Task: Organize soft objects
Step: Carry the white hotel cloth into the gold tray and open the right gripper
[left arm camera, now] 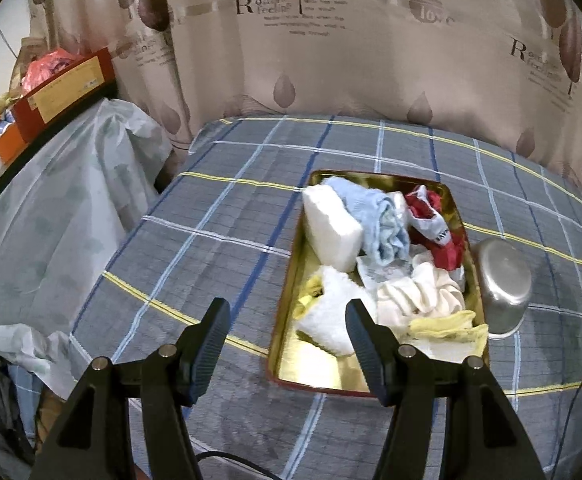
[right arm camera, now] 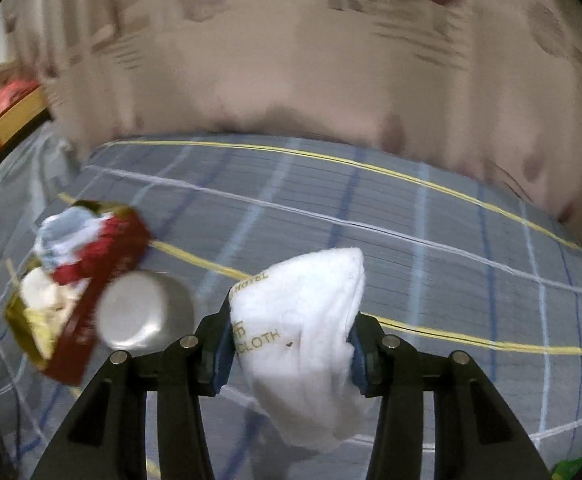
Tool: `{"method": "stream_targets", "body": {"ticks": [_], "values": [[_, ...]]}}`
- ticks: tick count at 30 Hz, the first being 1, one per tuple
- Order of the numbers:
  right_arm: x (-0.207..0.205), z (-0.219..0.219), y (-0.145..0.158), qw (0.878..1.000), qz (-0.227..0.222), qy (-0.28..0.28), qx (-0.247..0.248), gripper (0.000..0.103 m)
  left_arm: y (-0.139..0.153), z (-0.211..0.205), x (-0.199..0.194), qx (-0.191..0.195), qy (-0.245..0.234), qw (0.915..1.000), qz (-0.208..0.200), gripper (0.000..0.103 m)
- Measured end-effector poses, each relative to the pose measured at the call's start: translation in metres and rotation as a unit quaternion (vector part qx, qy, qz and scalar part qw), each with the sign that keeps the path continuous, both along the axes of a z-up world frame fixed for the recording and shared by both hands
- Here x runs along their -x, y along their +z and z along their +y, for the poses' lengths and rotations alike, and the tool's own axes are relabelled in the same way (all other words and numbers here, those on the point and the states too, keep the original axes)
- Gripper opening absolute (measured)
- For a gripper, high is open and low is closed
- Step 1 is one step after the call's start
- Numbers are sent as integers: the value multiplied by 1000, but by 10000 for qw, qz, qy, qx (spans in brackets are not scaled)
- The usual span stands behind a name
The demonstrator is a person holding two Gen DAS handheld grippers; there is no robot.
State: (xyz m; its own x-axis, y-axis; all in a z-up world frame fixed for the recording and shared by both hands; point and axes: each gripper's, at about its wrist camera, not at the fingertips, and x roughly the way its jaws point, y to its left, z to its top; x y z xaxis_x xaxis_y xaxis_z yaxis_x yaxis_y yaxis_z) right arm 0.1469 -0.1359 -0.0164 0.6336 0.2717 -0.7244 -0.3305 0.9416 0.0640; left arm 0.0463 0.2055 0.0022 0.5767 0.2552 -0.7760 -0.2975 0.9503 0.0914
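Right tongs (right arm camera: pixel 289 344) are clamping a white cloth (right arm camera: pixel 303 344) above the bed (right arm camera: pixel 411 240), probably sorting; left tongs (left arm camera: pixel 287 344) are hanging released over the tin (left arm camera: pixel 291 376).

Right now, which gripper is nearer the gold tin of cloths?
Left. The left gripper hovers open over the gold tin's near end; the right gripper, shut on a white cloth, is off beside it.

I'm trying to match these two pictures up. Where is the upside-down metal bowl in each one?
Left wrist view: the metal bowl sits right of centre, against the right side of the gold tray.
Right wrist view: the metal bowl is lower left, blurred, against the tray's red outer wall.
Shared landmark: that tray of soft things on the plaid sheet.
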Motion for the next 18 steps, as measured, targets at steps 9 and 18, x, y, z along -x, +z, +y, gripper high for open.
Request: {"method": "stream_targets", "body": {"ticks": [9,18], "values": [[25,113,17,9938,42,1102,-119,43,3,21,6,73,245,9996,-108,62],[39,204,5,9828,218,1835,-33,43,7,33,11,132,415,9989,-150,62]]}}
